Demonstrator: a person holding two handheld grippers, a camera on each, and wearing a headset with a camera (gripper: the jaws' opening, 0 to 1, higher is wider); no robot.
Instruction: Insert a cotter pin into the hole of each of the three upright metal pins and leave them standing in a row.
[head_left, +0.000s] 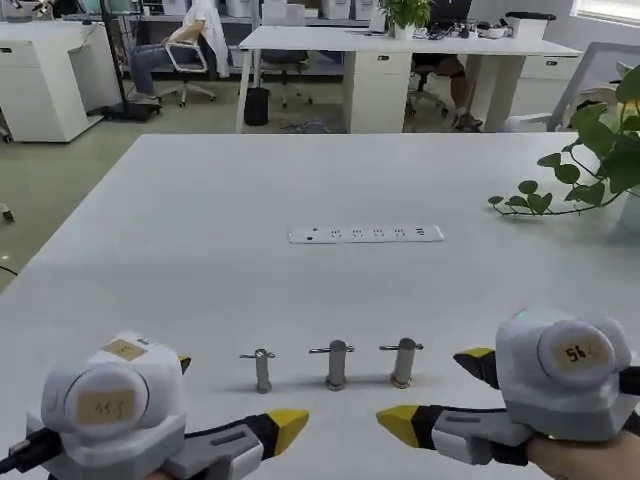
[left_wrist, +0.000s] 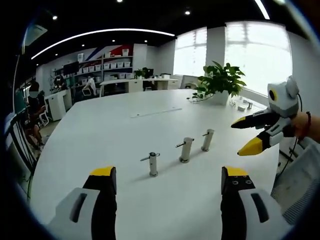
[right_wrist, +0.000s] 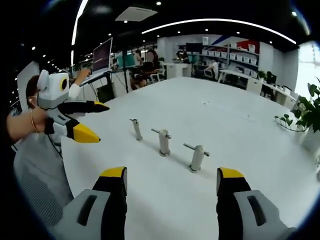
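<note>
Three upright metal pins stand in a row on the white table (head_left: 200, 250): left pin (head_left: 263, 370), middle pin (head_left: 337, 365), right pin (head_left: 404, 362). Each has a thin cotter pin crossing its top. My left gripper (head_left: 235, 395) is open just in front and left of the row, holding nothing. My right gripper (head_left: 437, 388) is open just right of the row, also holding nothing. The left gripper view looks past its own jaws (left_wrist: 169, 172) at the pins (left_wrist: 186, 150) and the right gripper (left_wrist: 243, 135). In the right gripper view, the pins (right_wrist: 164, 142) stand beyond its jaws (right_wrist: 172, 173), with the left gripper (right_wrist: 97, 121) at the left.
A white power strip (head_left: 365, 234) lies mid-table beyond the pins. A potted plant (head_left: 590, 160) trails leaves over the table's right side. Desks, chairs and seated people are far behind the table.
</note>
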